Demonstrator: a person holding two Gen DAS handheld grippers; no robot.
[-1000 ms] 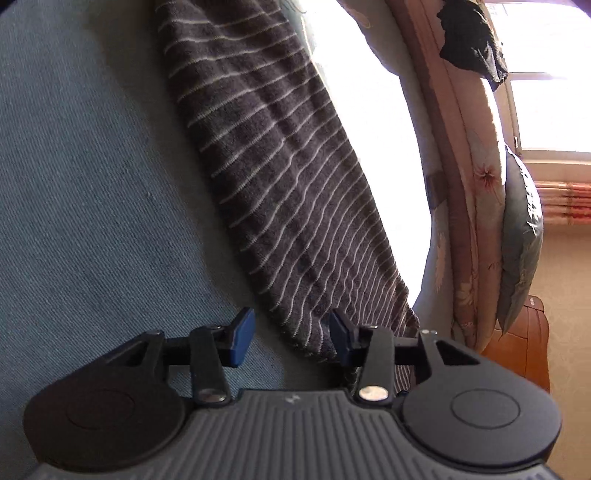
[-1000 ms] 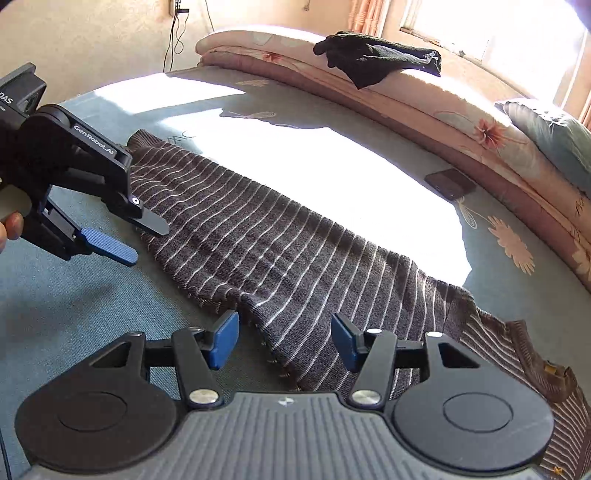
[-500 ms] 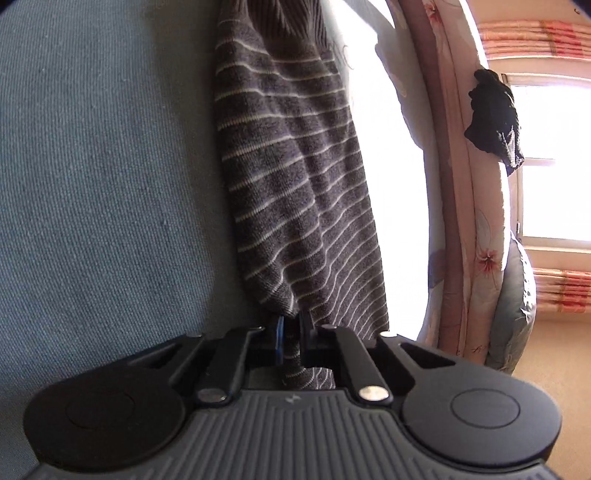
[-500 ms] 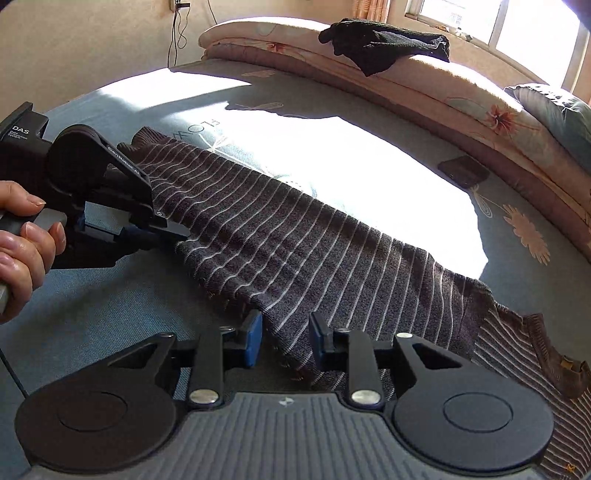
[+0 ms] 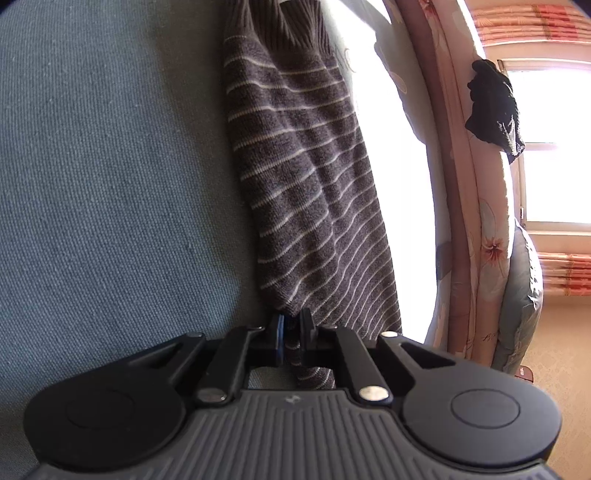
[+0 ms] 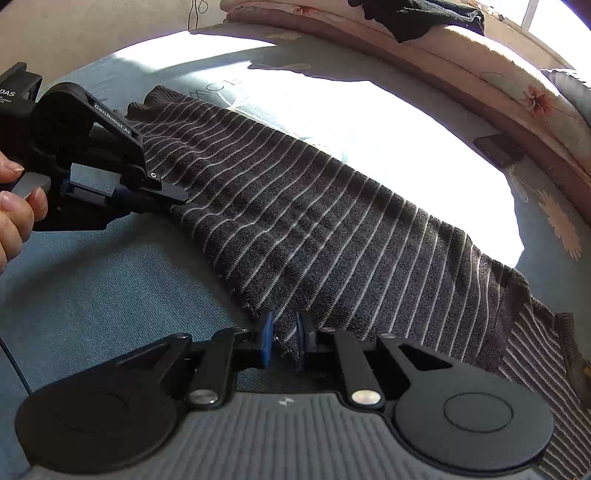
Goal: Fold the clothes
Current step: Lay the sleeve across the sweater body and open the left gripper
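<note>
Striped sweater [image 6: 332, 236] spread on blue bedsheet [image 6: 103, 288], left gripper [image 5: 291, 328] clamped on its near edge, right gripper [image 6: 282, 336] narrow with a fold of sweater pinched between its pads, "GenRobot.AI" printed on the left gripper's arm, black garment [image 6: 417, 18] on rolled floral quilt [image 6: 517, 85].

left gripper [image 5: 291, 338] clamping near edge of dark striped sweater [image 5: 306, 206], fabric bunching between blue pads; sweater stretching away over blue-grey bed sheet [image 5: 110, 184], sun glaring on far side; black garment [image 5: 495, 110] hanging over floral quilt roll [image 5: 480, 221] by window
</note>
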